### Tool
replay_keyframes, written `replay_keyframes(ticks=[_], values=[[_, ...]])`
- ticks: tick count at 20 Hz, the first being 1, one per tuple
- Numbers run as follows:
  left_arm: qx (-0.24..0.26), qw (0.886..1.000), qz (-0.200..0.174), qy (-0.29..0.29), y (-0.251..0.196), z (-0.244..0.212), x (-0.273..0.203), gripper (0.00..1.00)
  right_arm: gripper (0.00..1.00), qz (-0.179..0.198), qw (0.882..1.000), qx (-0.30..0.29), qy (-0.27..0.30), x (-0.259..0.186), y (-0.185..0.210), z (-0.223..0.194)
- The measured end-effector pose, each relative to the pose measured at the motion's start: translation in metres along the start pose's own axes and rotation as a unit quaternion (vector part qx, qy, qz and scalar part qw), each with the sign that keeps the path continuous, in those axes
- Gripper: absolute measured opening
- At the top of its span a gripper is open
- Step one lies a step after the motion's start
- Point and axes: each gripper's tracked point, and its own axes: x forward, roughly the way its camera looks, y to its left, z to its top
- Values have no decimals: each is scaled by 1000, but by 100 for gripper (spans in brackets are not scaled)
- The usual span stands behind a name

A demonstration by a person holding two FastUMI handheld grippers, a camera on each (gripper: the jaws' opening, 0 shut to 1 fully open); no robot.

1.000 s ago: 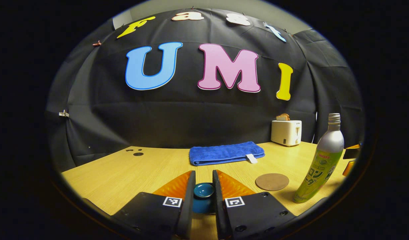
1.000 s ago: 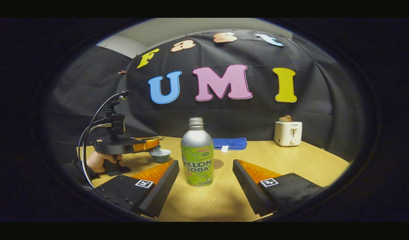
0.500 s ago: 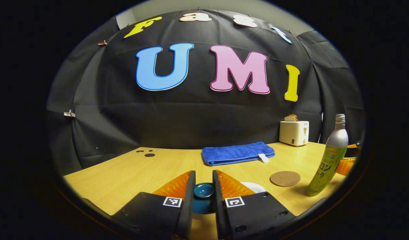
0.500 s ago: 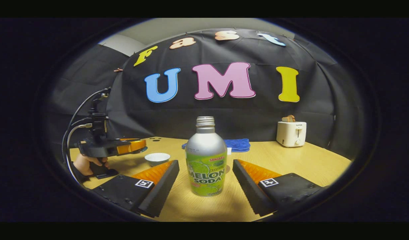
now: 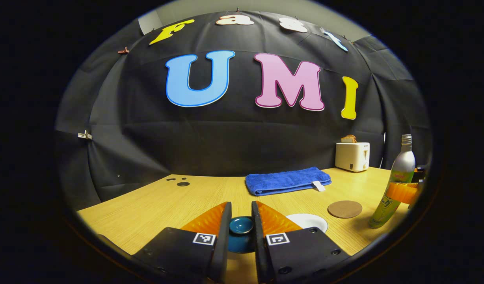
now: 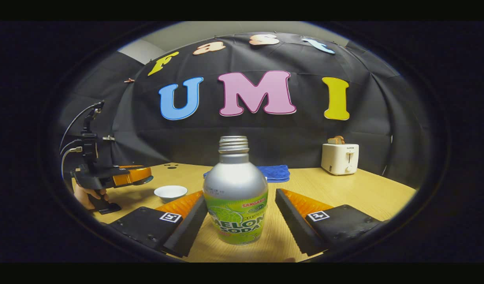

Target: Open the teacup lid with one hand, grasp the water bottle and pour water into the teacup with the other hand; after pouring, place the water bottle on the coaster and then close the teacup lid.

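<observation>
My left gripper (image 5: 241, 206) is shut on the knob of the teal teacup lid (image 5: 241, 228) and holds it above the table, left of the cup. The open white teacup (image 5: 307, 221) sits just right of its fingers. The green-and-silver water bottle (image 6: 236, 197) stands upright, uncapped, between the spread fingers of my open right gripper (image 6: 241, 199); I see no contact. The round brown coaster (image 5: 345, 209) lies between the cup and the bottle (image 5: 393, 185). In the right gripper view, the left gripper (image 6: 131, 176) hovers with the lid left of the cup (image 6: 170, 192).
A folded blue towel (image 5: 287, 180) lies at the back of the wooden table (image 5: 159, 205). A white toaster (image 5: 352, 156) stands at the back right. A hand (image 6: 86, 194) holds the left gripper's handle near the table's left edge.
The left gripper has carried the lid leftward off the cup, leaving the cup uncovered. The right gripper has moved forward, so the bottle now stands between its fingers.
</observation>
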Motion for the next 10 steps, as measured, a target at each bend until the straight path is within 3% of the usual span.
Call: replay_keyframes(ticks=[3, 4, 7, 10], values=[[0, 1000, -2, -1, 3, 0, 1, 33, 99, 11, 1000, 0, 1, 4, 5, 0], [0, 1000, -2, -1, 4, 1, 1, 33, 91, 11, 1000, 0, 0, 3, 5, 0], [1, 1000, -9, -3, 6, 1, 1, 33, 83, 10, 1000, 0, -1, 3, 3, 0], [1, 1000, -15, -4, 10, 2, 1, 33, 83, 17, 1000, 1, 0, 6, 6, -1]])
